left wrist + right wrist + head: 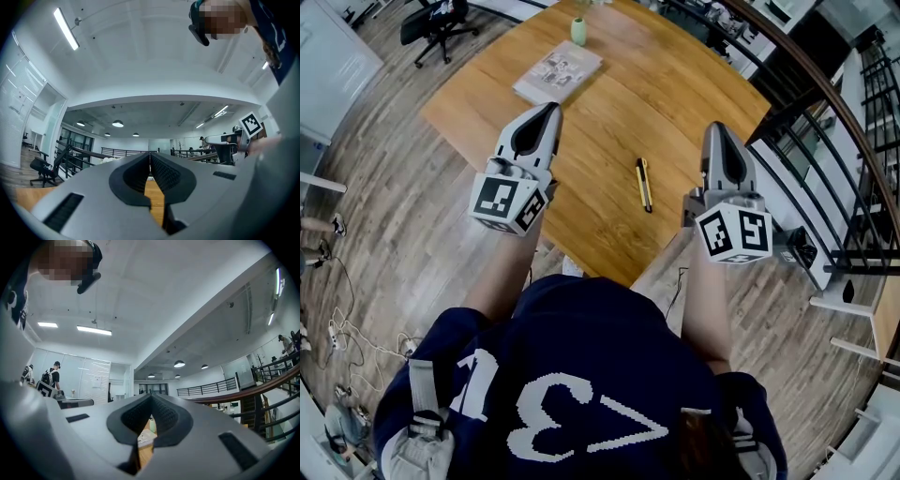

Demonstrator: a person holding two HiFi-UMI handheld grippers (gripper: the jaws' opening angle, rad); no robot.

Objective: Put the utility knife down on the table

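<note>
A yellow and black utility knife point(644, 184) lies flat on the wooden table point(591, 141), between the two grippers and apart from both. My left gripper point(549, 110) hovers above the table to the knife's left, its jaws shut with nothing in them. To the knife's right my right gripper point(713, 128) is held up over the table's edge, also shut and empty. In the left gripper view the jaw tips point(150, 153) meet, with wood showing below them. The right gripper view shows the tips point(151, 397) closed, aimed slightly upward at the room.
A magazine point(558, 72) and a small green vase point(578, 31) sit at the table's far side. An office chair point(441, 21) stands on the floor at top left. Black railings point(825, 122) run along the right. Cables point(337, 328) lie on the floor at left.
</note>
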